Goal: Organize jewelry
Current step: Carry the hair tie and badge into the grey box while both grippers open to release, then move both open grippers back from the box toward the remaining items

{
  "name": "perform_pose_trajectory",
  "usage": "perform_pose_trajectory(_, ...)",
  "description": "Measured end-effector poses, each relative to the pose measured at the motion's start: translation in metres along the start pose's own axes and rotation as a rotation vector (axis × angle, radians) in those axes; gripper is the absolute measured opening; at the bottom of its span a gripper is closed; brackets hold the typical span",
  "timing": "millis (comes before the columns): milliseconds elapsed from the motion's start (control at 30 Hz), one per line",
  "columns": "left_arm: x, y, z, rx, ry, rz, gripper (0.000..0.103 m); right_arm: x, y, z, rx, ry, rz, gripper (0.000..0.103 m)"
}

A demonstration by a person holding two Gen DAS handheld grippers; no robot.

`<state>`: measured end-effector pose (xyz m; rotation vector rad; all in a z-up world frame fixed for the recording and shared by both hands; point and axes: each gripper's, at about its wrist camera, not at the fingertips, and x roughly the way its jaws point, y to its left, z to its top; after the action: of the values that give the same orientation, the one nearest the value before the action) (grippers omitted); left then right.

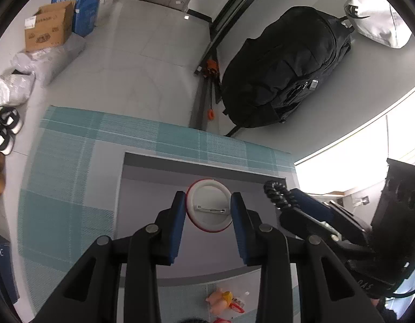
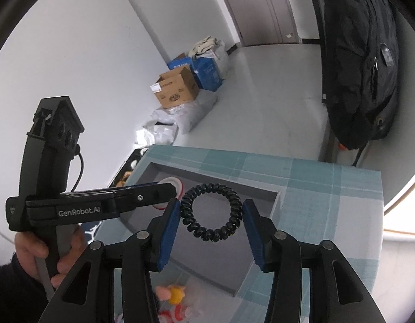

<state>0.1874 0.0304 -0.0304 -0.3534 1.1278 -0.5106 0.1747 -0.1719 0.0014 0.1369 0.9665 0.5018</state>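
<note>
— How many things do you count?

— Two grippers, each with one piece. The left gripper [image 1: 208, 206] has a round white badge [image 1: 209, 205] with a red rim between its blue pads, its pin side facing the camera, above the grey tray [image 1: 143, 202]. The right gripper [image 2: 211, 211] has one black spiral hair tie [image 2: 210, 212], coiled like a phone cord, also over the tray.

— Are they holding them firmly?

— The left pads touch the badge on both sides. The right jaws stand wider; the tie touches only the left pad, so I cannot tell.

— Anything unclear?

— A small pink and yellow toy [image 1: 221, 297] on the checked cloth [image 1: 73, 161] is partly hidden.
</note>
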Motion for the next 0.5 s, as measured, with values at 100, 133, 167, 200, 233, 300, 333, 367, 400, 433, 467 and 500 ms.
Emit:
perform_pose_trajectory(100,0.000,-0.002,0.000,-0.007,0.008,-0.041,0.051,0.001,-0.001,0.000,0.006,-0.001,0.000,0.066)
perform_pose_trajectory(133,-0.002,-0.002,0.000,-0.007,0.000,-0.056,0.058,-0.002,-0.001,0.000,0.009,-0.008,0.007,0.072)
perform_pose_trajectory(167,-0.005,-0.002,-0.001,-0.010,-0.017,-0.064,0.070,-0.004,0.000,0.000,0.008,-0.014,0.013,0.078)
perform_pose_trajectory(200,-0.009,-0.001,-0.001,-0.013,-0.034,-0.069,0.075,-0.009,0.000,-0.001,0.006,-0.027,0.003,0.079)
perform_pose_trajectory(233,-0.013,0.000,-0.002,-0.018,-0.047,-0.074,0.076,-0.014,0.000,-0.002,0.005,-0.038,-0.013,0.079)
perform_pose_trajectory(300,-0.020,0.002,-0.003,-0.030,-0.058,-0.090,0.076,-0.024,-0.001,-0.006,0.009,-0.064,-0.036,0.080)
perform_pose_trajectory(333,-0.023,0.002,-0.003,-0.031,-0.064,-0.087,0.076,-0.029,-0.002,-0.008,0.018,-0.079,-0.042,0.083)
perform_pose_trajectory(367,-0.027,0.001,-0.005,-0.027,-0.074,-0.069,0.076,-0.033,-0.002,-0.010,0.028,-0.092,-0.044,0.086)
perform_pose_trajectory(400,-0.028,-0.001,-0.006,-0.018,-0.082,-0.058,0.076,-0.037,-0.003,-0.013,0.037,-0.103,-0.045,0.087)
perform_pose_trajectory(433,-0.032,-0.004,-0.008,-0.005,-0.094,-0.048,0.076,-0.040,-0.003,-0.014,0.039,-0.106,-0.049,0.090)
perform_pose_trajectory(467,-0.036,-0.005,-0.011,0.001,-0.103,-0.030,0.076,-0.042,-0.002,-0.015,0.039,-0.112,-0.056,0.092)
perform_pose_trajectory(500,-0.039,-0.008,-0.013,0.008,-0.109,-0.008,0.076,-0.046,-0.001,-0.017,0.036,-0.121,-0.063,0.094)
